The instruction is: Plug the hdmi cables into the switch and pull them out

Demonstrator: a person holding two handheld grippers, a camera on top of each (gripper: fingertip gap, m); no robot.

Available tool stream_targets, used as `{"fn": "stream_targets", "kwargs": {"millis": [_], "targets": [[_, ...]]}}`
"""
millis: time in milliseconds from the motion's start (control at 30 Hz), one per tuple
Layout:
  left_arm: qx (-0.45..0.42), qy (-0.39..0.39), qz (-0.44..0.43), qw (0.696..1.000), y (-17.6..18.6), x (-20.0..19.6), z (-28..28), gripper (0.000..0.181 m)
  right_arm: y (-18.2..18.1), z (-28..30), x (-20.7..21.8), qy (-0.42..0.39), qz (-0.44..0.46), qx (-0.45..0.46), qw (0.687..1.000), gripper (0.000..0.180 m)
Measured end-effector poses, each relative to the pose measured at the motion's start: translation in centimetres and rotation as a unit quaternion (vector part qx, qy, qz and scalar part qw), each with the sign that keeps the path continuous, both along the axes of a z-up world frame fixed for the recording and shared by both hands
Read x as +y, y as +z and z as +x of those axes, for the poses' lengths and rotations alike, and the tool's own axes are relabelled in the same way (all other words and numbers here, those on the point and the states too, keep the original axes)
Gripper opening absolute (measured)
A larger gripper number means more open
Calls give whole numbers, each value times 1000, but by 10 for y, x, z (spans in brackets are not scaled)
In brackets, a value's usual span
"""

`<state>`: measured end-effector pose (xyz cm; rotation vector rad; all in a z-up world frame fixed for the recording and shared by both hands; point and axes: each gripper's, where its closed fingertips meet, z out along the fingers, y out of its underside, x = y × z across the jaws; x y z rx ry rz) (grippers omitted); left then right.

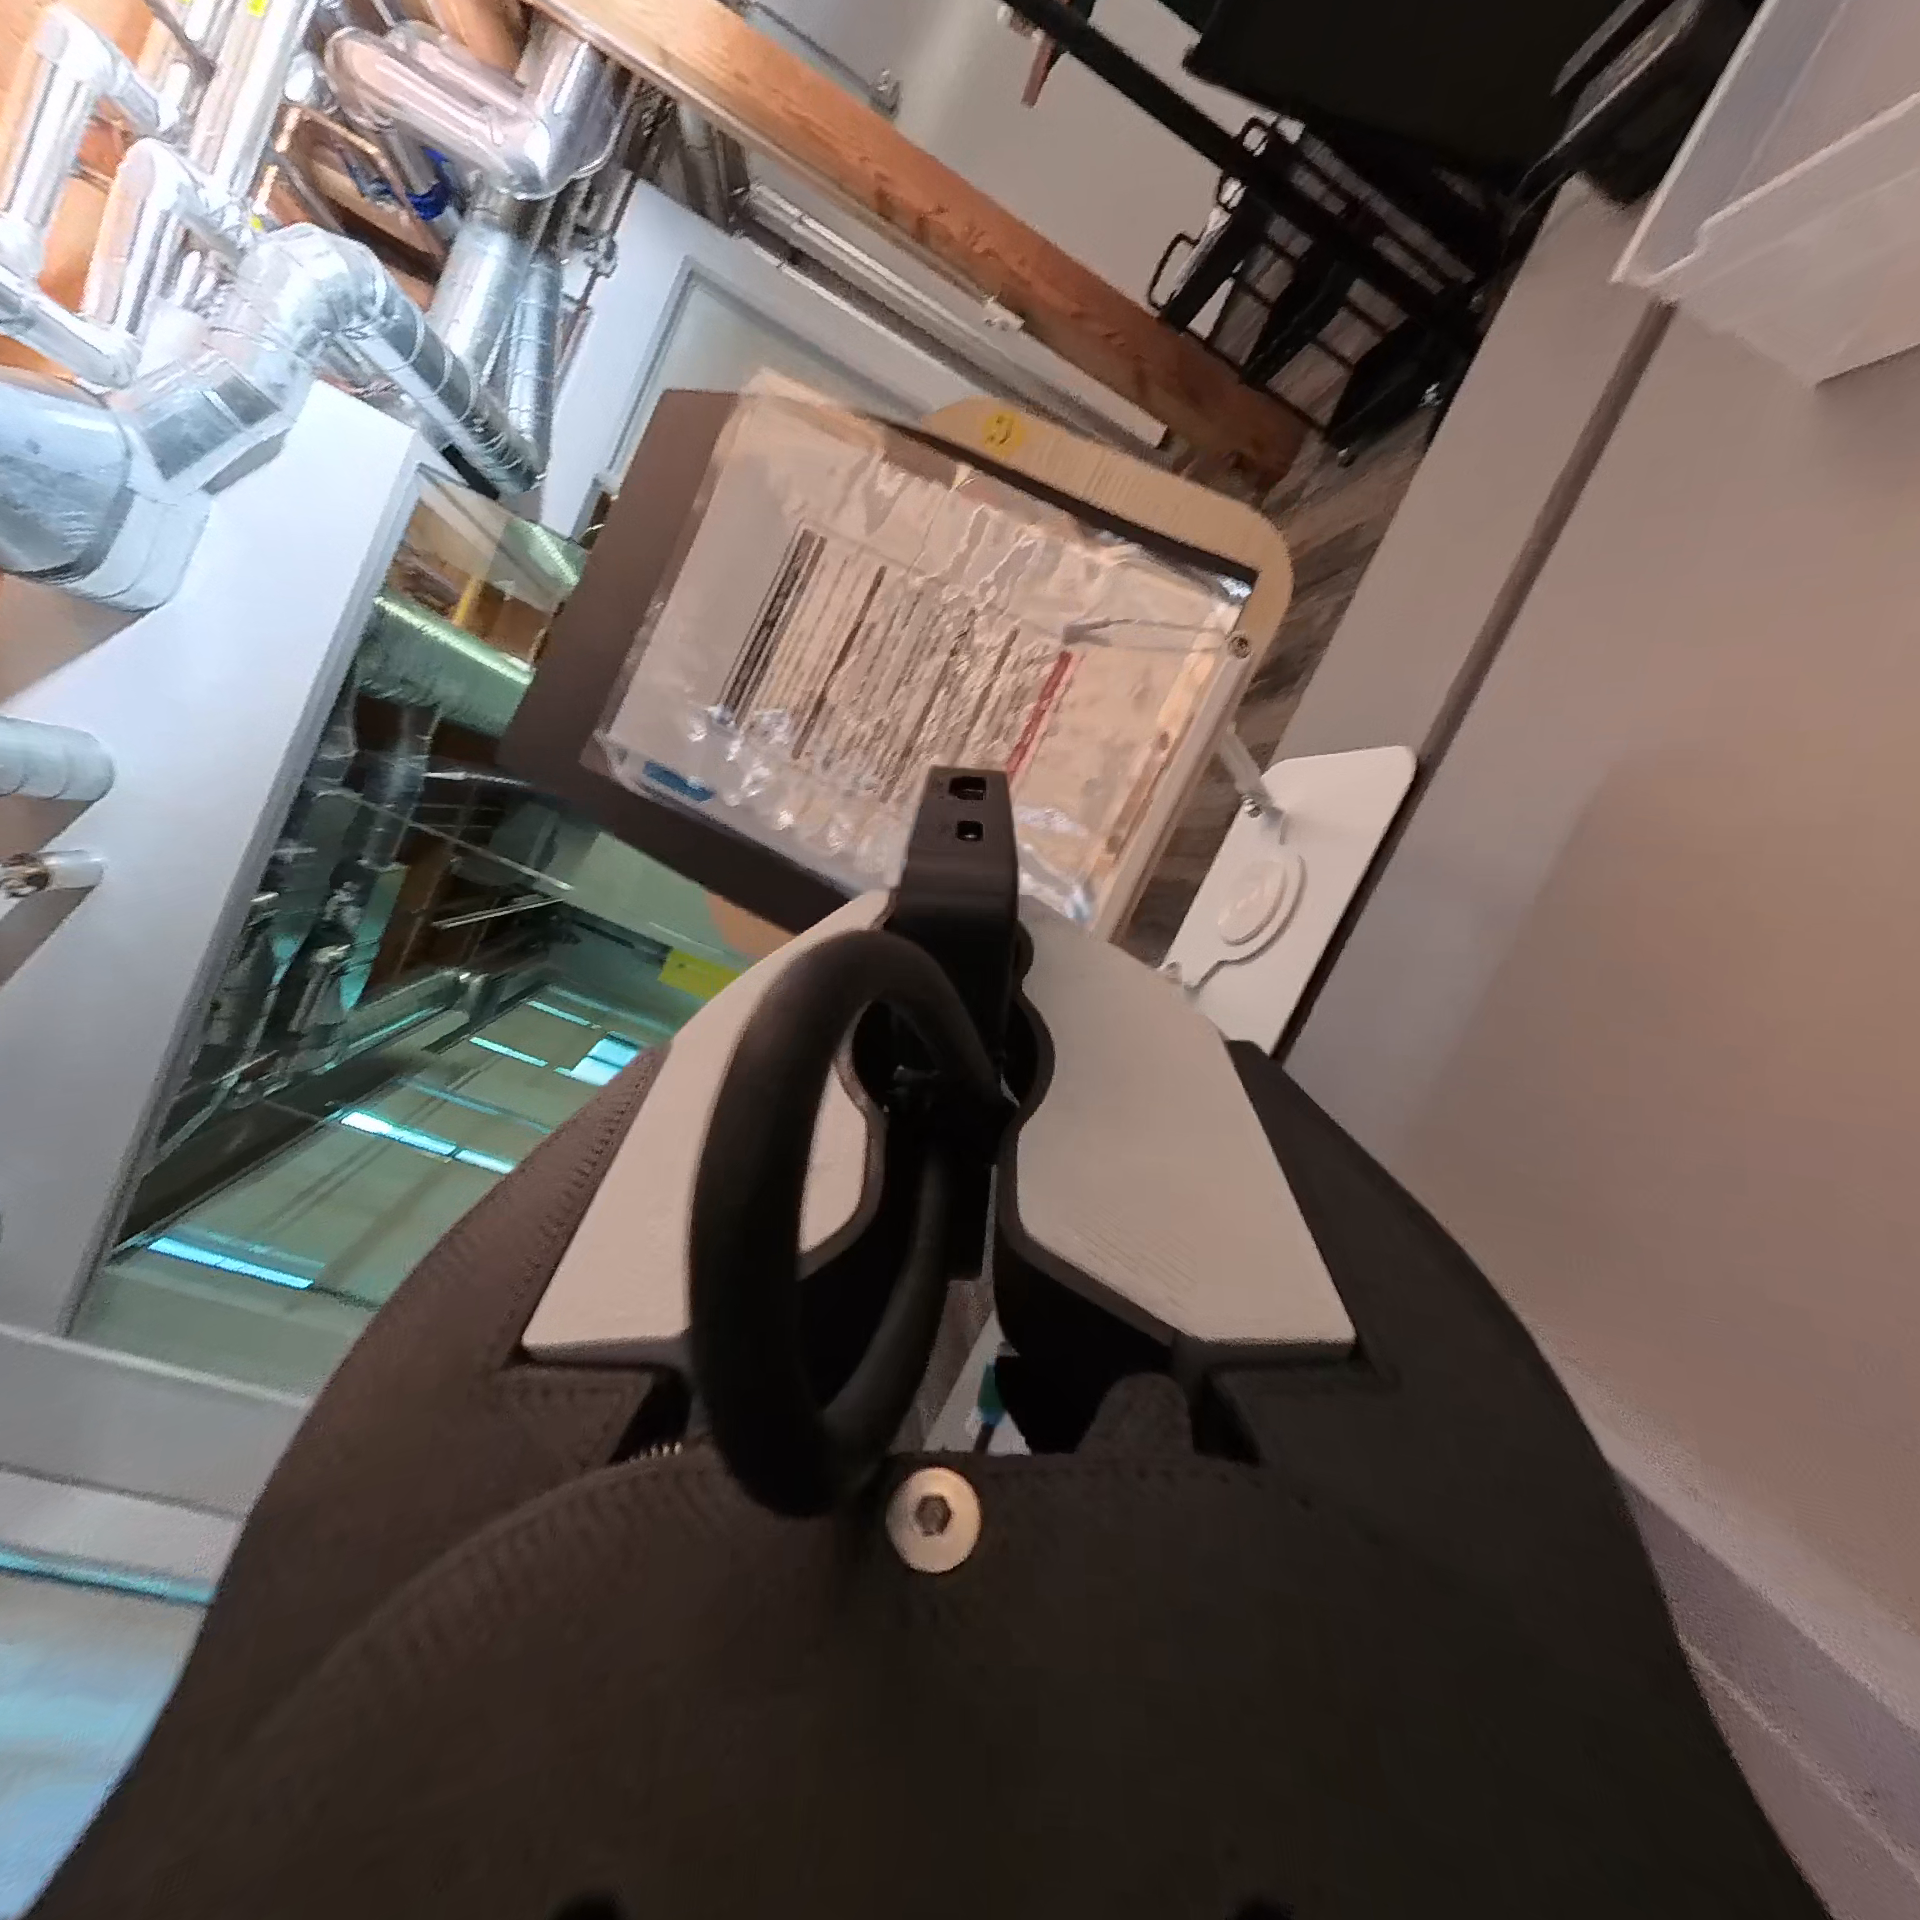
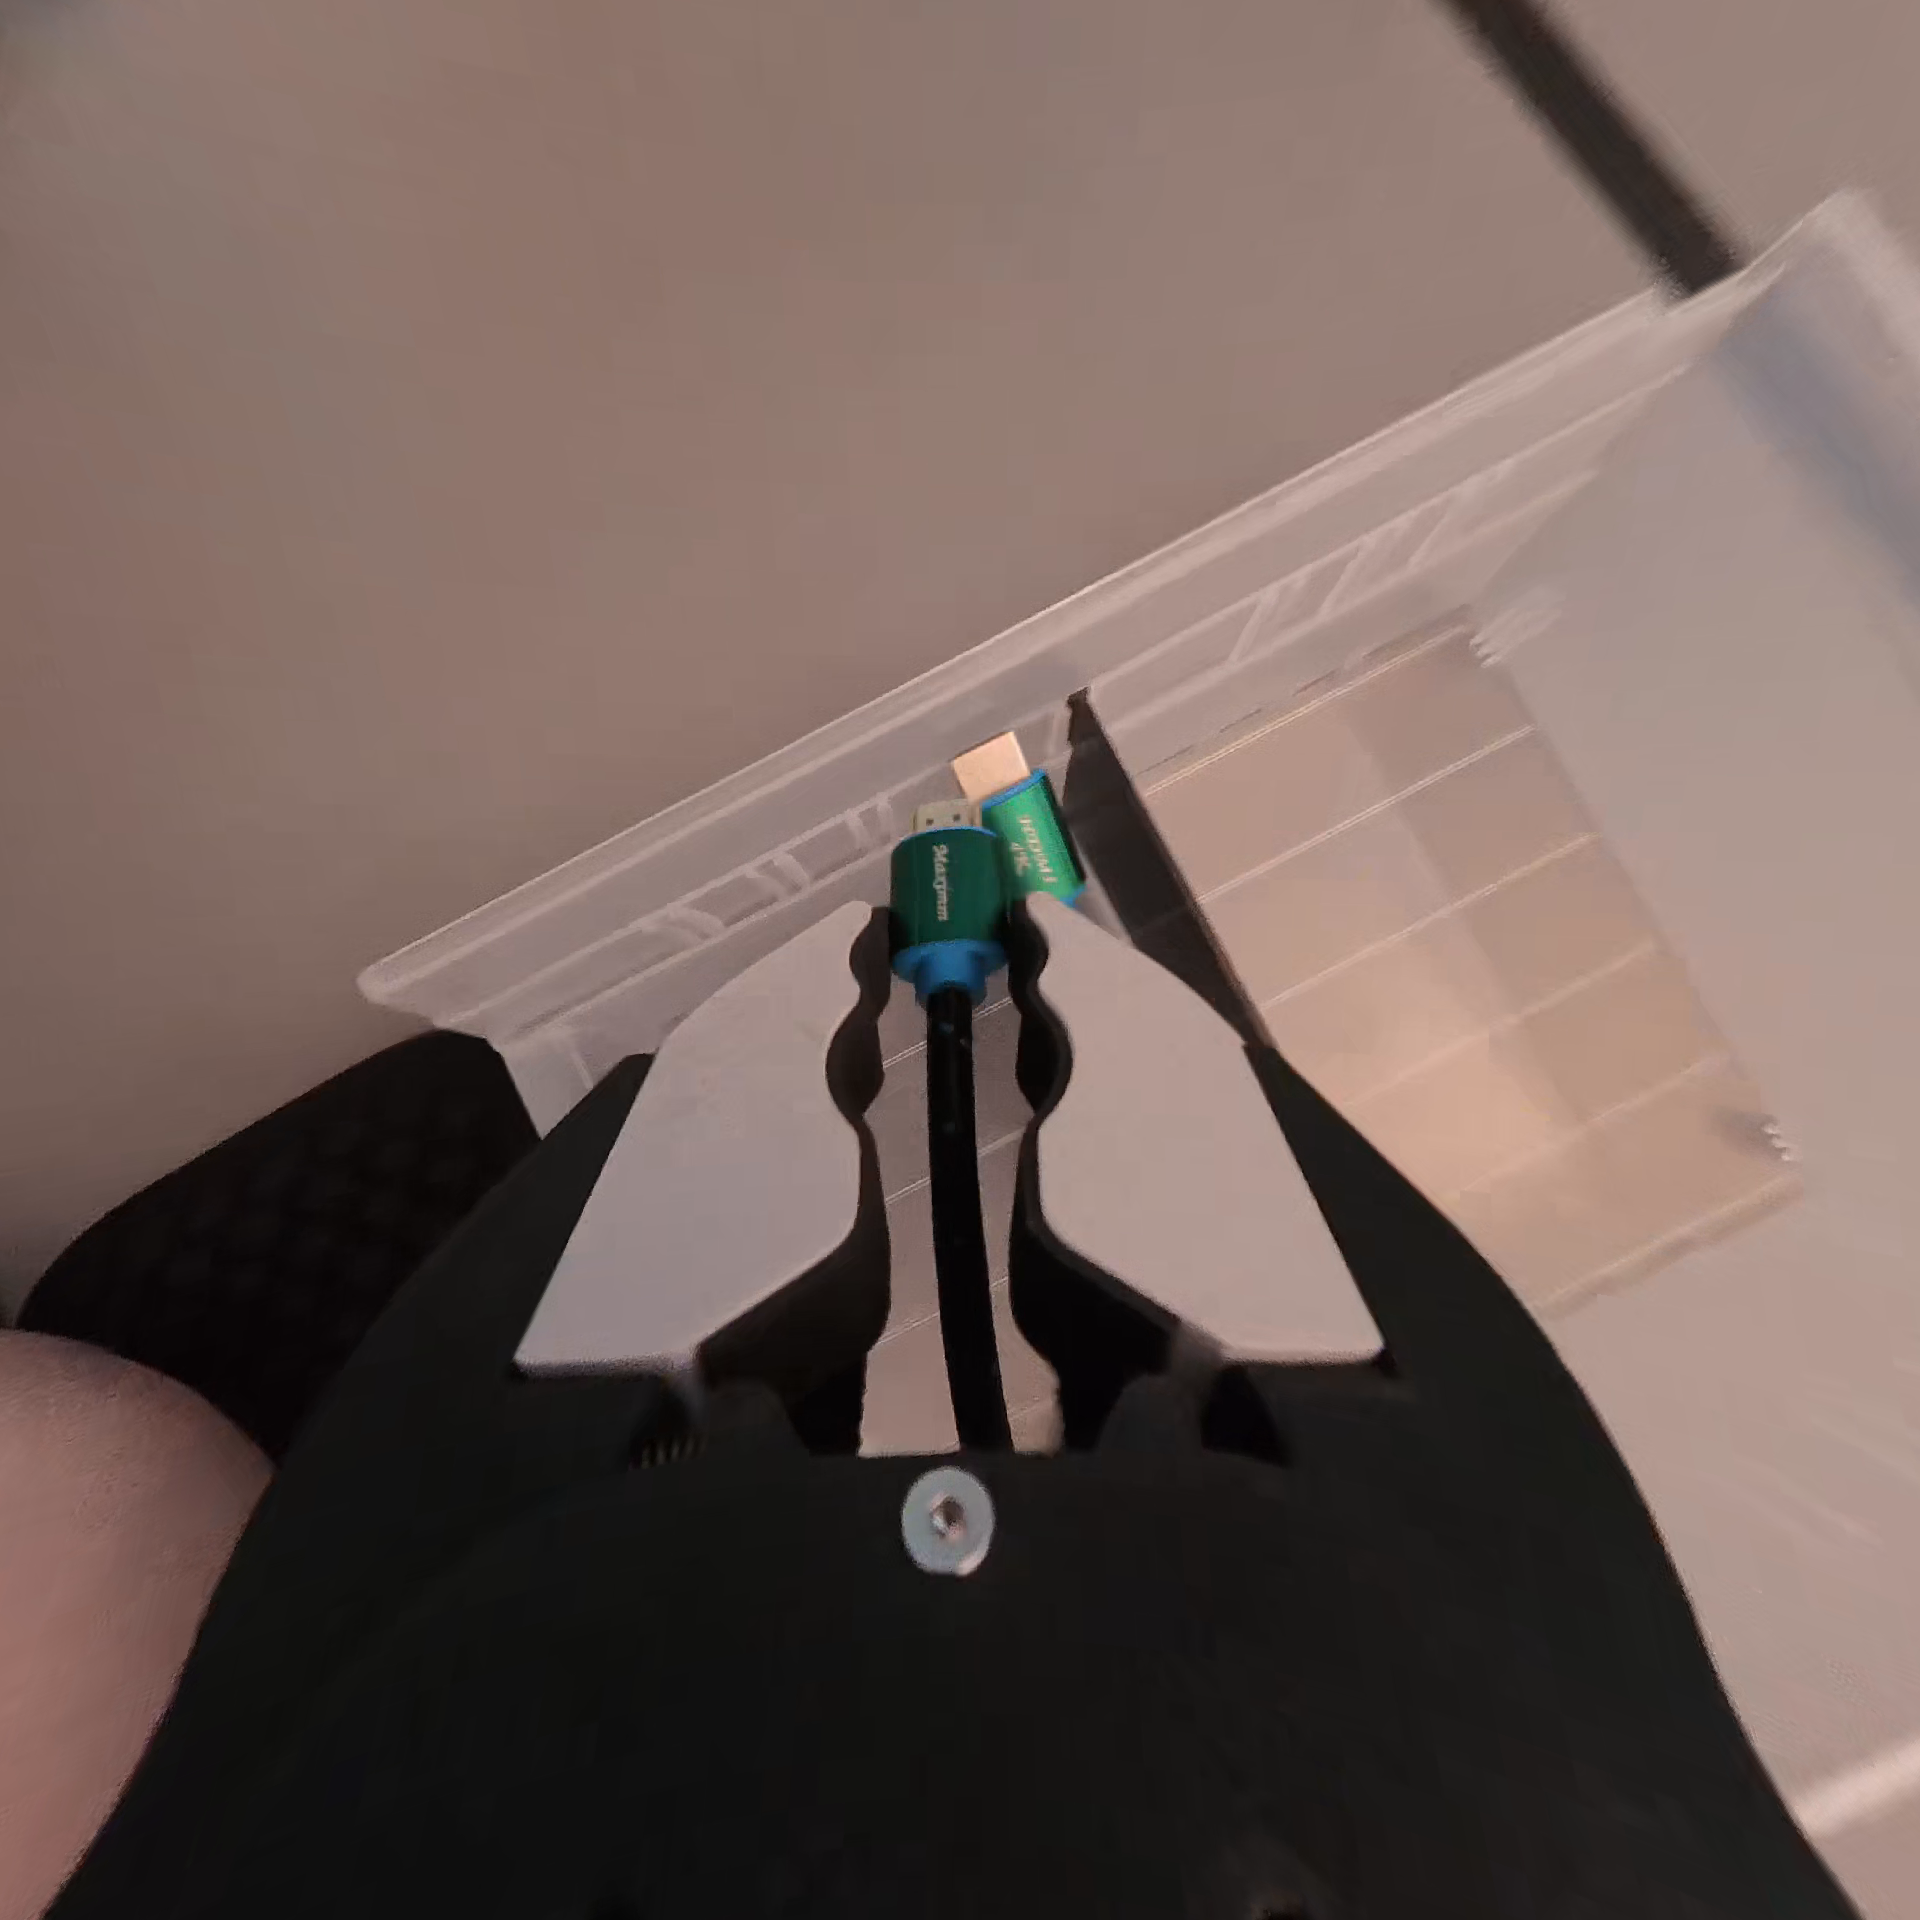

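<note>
The right gripper [image 2: 951, 920] pinches a green metal HDMI plug [image 2: 940, 888] at frame centre, long axis pointing forward; the left gripper [image 1: 961, 935] pinches a black boxy switch [image 1: 961, 847], ports upward.

A clear plastic bin [image 2: 1143, 665] stands right ahead of the right gripper [image 2: 951, 914]; bare table [image 2: 623, 364] lies open beyond its rim

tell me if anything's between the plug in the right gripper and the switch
Cannot be settled: the right gripper holds one green plug, a second green plug just beyond it and a clear plastic bin ahead. The black switch shows only in the left gripper, facing elsewhere.
</note>
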<state>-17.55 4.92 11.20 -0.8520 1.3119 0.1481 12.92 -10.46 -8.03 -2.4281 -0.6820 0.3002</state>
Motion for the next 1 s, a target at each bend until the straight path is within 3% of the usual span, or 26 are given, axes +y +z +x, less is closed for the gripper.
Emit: {"fn": "stream_targets", "kwargs": {"millis": [167, 267, 400, 567, 733, 867, 1000], "targets": [[25, -39, -25, 999, -16, -17, 23, 13, -36, -13, -13, -47, -181, 56, 981, 21], [32, -48, -22, 998, -20, -23, 31, 13, -30, -25, -17, -42, -197, 142, 969, 20], [17, -79, -39, 996, -18, -34, 38, 14, 8, -22, -7, -37, -91, 184, 978, 36], [22, -105, -69, 992, -23, -42, 41, 13, 50, -21, -9, -41, 7, 134, 990, 62], [25, -111, -74, 991, -24, -45, 43, 13, 80, -15, 3, -56, 101, 23, 993, 59], [26, -112, -75, 991, -24, -46, 42, 13, 84, -5, 2, -88, 99, -19, 991, 54], [27, -149, -108, 983, -28, -56, 48, 13, 134, -28, 23, -36, 252, -40, 966, 48]]}}
